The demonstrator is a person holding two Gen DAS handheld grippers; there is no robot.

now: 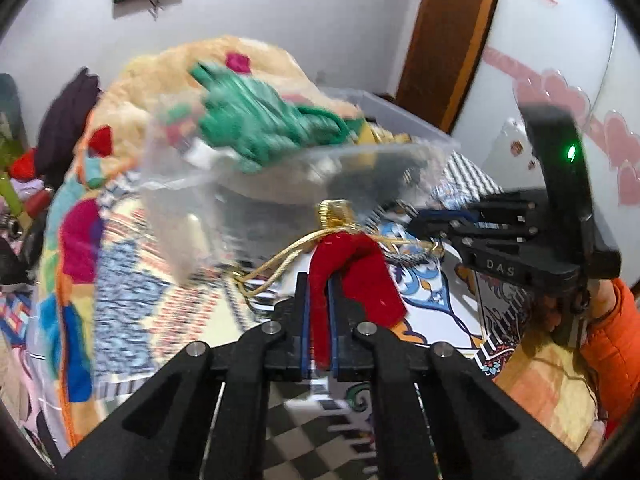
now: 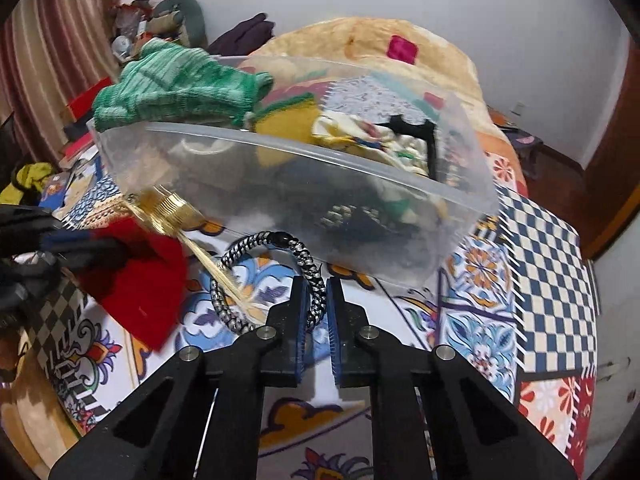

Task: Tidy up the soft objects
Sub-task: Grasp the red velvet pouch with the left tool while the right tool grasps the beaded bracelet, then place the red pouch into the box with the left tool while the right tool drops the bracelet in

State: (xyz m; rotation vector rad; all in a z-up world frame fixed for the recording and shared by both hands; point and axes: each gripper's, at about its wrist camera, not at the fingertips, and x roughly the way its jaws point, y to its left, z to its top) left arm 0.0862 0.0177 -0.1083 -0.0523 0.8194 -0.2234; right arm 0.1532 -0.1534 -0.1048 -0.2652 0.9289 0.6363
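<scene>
The left gripper (image 1: 319,320) pinches a red cloth (image 1: 352,276) with gold cord above the bed (image 2: 540,240). The right gripper (image 2: 316,312) pinches a black-white braided loop (image 2: 280,248) just near the clear bin (image 2: 304,184) of soft things, green knit (image 2: 176,84) on top.

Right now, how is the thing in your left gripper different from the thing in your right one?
The left gripper is shut on a red velvet pouch: flat, soft cloth with a gold drawstring. The right gripper is shut on a black-and-white braided cord loop: thin, ropey and ring-shaped. The pouch is one solid colour; the loop is speckled. Both are held above the patterned bedspread, near the clear plastic bin.
</scene>
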